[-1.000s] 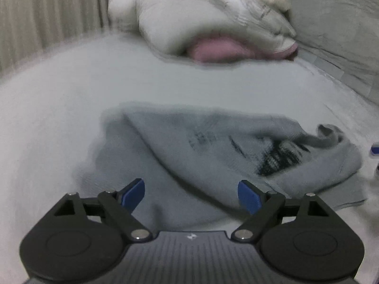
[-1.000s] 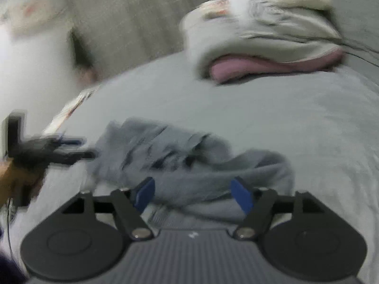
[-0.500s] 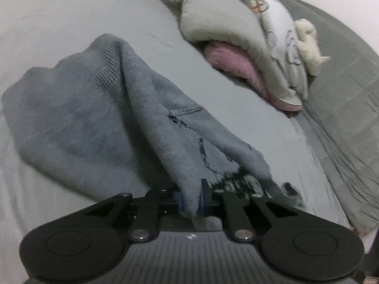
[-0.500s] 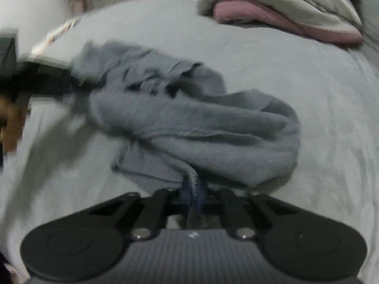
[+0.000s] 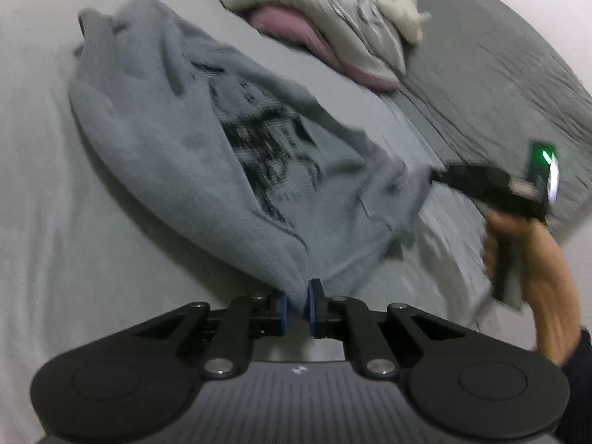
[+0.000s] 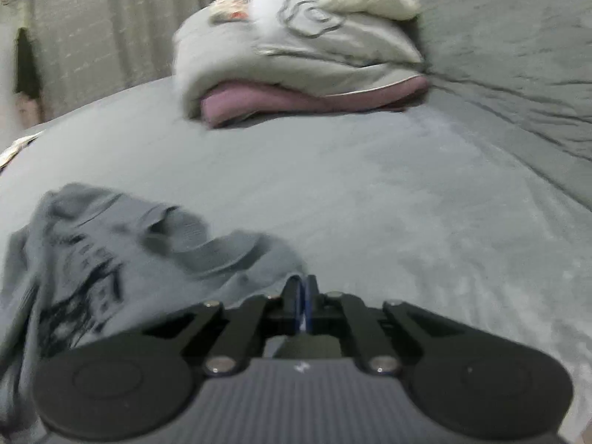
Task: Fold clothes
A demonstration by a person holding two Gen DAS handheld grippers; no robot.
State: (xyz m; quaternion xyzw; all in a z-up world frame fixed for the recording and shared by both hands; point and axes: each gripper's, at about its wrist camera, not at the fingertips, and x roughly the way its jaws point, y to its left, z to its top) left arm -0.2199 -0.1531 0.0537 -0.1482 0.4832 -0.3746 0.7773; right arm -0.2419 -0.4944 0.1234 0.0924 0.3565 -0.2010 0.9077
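Left wrist view: the left gripper [image 5: 296,305] pinches a fold of the fleecy grey sweater [image 5: 207,148], black print up, stretched over the smooth grey bed [image 5: 55,240]. Only here the right hand [image 5: 525,248] shows.

Right wrist view: the right gripper [image 6: 303,305] is pressed together on the sweater's [image 6: 111,259] edge. Pillows [image 6: 296,51] lie stacked beyond.
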